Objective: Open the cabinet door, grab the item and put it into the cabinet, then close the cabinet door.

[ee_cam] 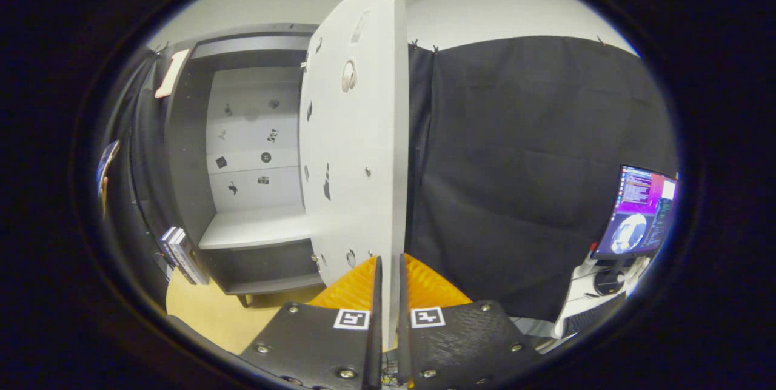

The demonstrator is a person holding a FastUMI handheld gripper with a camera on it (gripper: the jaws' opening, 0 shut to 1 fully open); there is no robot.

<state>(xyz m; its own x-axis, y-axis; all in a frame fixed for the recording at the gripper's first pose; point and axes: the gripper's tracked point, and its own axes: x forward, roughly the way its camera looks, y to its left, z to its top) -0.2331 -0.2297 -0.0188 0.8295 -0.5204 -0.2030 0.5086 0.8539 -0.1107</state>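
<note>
The cabinet (188, 165) stands to the left beyond my fingers, with its white door (357, 153) swung open toward me. My gripper (390, 268) is shut on the door's free edge near its bottom, one finger on each face. Inside, a pale shelf (254, 229) and a white back wall with small dark stickers show. The shelf holds nothing that I can see. A boxed item (180, 253) leans upright by the cabinet's lower left side, on the wooden table (206, 311).
A black cloth wall (533, 165) hangs to the right of the door. Farther right stands a lit monitor (642, 211) on a white desk with a keyboard (591, 317). A pinkish tag (172, 73) sticks out at the cabinet's top left.
</note>
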